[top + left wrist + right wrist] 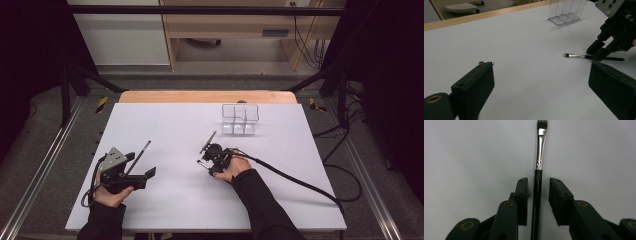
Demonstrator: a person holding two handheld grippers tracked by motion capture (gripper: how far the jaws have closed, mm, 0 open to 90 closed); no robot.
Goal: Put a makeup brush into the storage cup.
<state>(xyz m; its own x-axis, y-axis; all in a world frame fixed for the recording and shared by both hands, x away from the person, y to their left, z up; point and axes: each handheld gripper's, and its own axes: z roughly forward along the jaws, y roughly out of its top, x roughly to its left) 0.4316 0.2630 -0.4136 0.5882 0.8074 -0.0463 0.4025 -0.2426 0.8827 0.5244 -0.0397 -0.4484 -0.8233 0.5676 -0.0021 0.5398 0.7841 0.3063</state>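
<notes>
Black-handled brush [538,177] | right gripper [538,195] jaws astride, not touching | left gripper [541,82] jaws apart

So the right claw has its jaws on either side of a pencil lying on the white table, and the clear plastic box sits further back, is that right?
Almost. It is not a pencil: the right gripper view shows a small brush with a black handle, a silver ferrule and dark bristles. The right claw does have its jaws on either side of it, not yet pressing, on the white table, and the clear plastic box sits further back.
</notes>
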